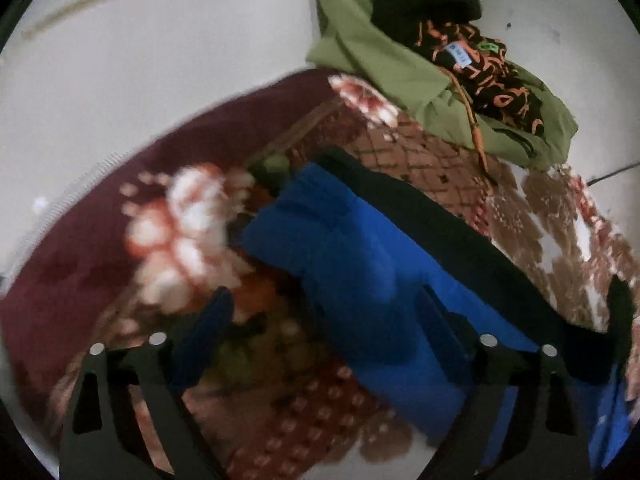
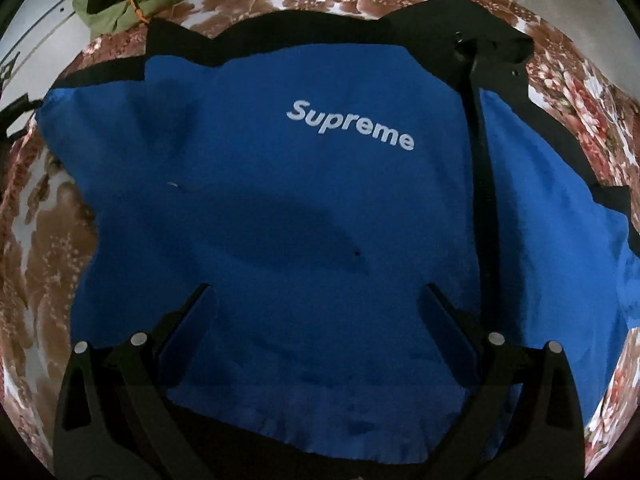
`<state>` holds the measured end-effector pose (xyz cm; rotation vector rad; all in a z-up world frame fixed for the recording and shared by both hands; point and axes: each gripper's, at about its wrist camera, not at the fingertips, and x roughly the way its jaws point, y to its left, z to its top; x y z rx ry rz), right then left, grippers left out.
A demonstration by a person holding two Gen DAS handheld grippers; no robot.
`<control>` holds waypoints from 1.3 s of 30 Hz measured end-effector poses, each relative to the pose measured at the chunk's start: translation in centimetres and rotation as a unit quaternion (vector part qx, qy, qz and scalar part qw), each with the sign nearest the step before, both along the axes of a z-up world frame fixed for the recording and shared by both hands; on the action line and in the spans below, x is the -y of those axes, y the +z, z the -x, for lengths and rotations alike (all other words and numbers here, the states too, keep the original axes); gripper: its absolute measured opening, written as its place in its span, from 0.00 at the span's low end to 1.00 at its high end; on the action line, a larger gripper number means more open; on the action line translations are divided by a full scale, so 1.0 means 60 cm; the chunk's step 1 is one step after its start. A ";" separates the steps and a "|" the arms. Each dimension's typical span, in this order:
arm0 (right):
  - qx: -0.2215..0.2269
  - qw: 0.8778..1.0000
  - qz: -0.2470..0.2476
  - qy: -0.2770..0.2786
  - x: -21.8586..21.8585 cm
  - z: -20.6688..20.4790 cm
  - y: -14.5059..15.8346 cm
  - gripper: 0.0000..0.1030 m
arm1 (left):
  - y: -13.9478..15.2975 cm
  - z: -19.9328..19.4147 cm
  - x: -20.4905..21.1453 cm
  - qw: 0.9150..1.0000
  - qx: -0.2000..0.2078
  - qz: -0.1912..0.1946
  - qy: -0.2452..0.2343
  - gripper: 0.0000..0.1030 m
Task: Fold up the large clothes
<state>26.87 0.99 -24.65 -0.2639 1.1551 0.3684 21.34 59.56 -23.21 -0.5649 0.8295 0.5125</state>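
In the right wrist view the right gripper [image 2: 318, 296] sits at the bottom of the frame, its two fingers [image 2: 190, 328] spread wide with nothing pinched between them, pointing steeply down over the hoodie [image 2: 280, 220]. The hoodie fills the middle of that frame: a blue body edged in black, lying flat on the blanket [image 2: 40, 240], with a black zip line [image 2: 478, 160] running from the upper right down toward the lower right. Its white logo [image 2: 350, 125] reads upright just above centre, slanting slightly down to the right, so the garment's top lies toward the top of the frame and its hem toward the bottom, under the gripper; its long axis runs roughly bottom to top. In the left wrist view, which is blurred, the left gripper [image 1: 326, 300] at the bottom also has its fingers [image 1: 440, 320] apart and holds nothing; one finger lies over the blue cloth, the other over the blanket [image 1: 192, 216]. There the hoodie [image 1: 360, 260] stretches as a band from the centre to the lower right, black edge on its upper side. Beyond it, at the upper right, a pile [image 1: 440, 64] of green and black-and-orange clothes rests on the blanket's far edge, against pale floor [image 1: 160, 60].
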 end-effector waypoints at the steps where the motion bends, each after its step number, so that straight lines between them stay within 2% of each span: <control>1: -0.003 1.000 0.003 0.001 0.001 -0.002 -0.004 0.96 | -0.009 -0.008 -0.002 1.000 0.003 0.013 -0.006 0.81; 3: -0.007 1.000 0.007 -0.001 0.002 -0.006 -0.008 0.96 | -0.022 -0.019 -0.001 1.000 0.002 0.020 -0.008 0.74; 5: -0.011 1.000 0.010 -0.001 0.004 -0.008 -0.011 0.96 | -0.027 -0.030 -0.004 1.000 0.006 0.017 -0.006 0.73; 6: -0.014 1.000 0.011 0.000 0.005 -0.009 -0.013 0.96 | -0.028 -0.034 -0.009 1.000 0.012 0.017 -0.004 0.65; 7: -0.018 1.000 0.010 0.003 0.005 -0.009 -0.014 0.96 | -0.030 -0.035 -0.016 1.000 0.016 0.020 -0.001 0.48; 8: -0.021 1.000 0.006 0.007 0.006 -0.009 -0.015 0.96 | -0.031 -0.035 -0.024 1.000 0.015 0.022 0.007 0.36; 9: -0.021 1.000 0.004 0.008 0.006 -0.008 -0.016 0.96 | -0.030 -0.034 -0.030 0.999 0.026 0.036 0.005 0.12; 10: -0.021 1.000 0.003 0.008 0.006 -0.008 -0.016 0.96 | -0.027 -0.034 -0.033 0.998 0.037 0.048 -0.003 0.10; 14: -0.021 1.000 0.006 0.013 -0.004 -0.001 -0.024 0.96 | 0.037 -0.042 0.011 0.998 0.041 0.015 -0.041 0.08; 18: -0.016 1.000 0.016 0.012 -0.018 0.011 -0.038 0.95 | 0.152 -0.060 0.090 0.993 0.071 -0.020 -0.090 0.07; 19: -0.015 1.000 0.016 0.011 -0.019 0.013 -0.040 0.96 | 0.201 -0.070 0.131 0.989 0.081 -0.042 -0.117 0.07; 22: -0.011 1.000 0.021 0.015 -0.023 0.014 -0.053 0.96 | 0.301 -0.092 0.229 0.978 0.104 -0.078 -0.166 0.07; 24: -0.011 1.000 0.019 0.019 -0.023 0.015 -0.052 0.96 | 0.378 -0.109 0.329 0.965 0.134 -0.091 -0.205 0.07; 27: -0.017 1.000 0.002 0.008 -0.013 0.017 -0.027 0.95 | 0.432 -0.151 0.465 0.954 0.147 -0.090 -0.247 0.07; 30: 0.019 1.000 -0.006 0.022 0.007 0.036 0.029 0.96 | 0.450 -0.204 0.639 0.940 0.160 -0.070 -0.294 0.07; 31: 0.028 0.999 -0.002 0.028 0.015 0.041 0.041 0.96 | 0.448 -0.217 0.682 0.936 0.163 -0.062 -0.307 0.07; 33: 0.041 0.998 0.015 0.043 0.024 0.054 0.051 0.96 | 0.430 -0.260 0.827 0.922 0.157 -0.051 -0.351 0.07; 36: 0.034 0.996 0.026 0.080 0.034 0.071 0.027 0.96 | 0.389 -0.313 0.990 0.912 0.114 -0.016 -0.393 0.06; 38: 0.034 0.993 0.045 0.104 0.034 0.087 0.003 0.95 | 0.365 -0.333 1.081 0.905 0.085 -0.031 -0.416 0.06; 39: 0.036 0.992 0.047 0.110 0.029 0.087 0.000 0.95 | 0.348 -0.338 1.128 0.899 0.067 -0.055 -0.429 0.06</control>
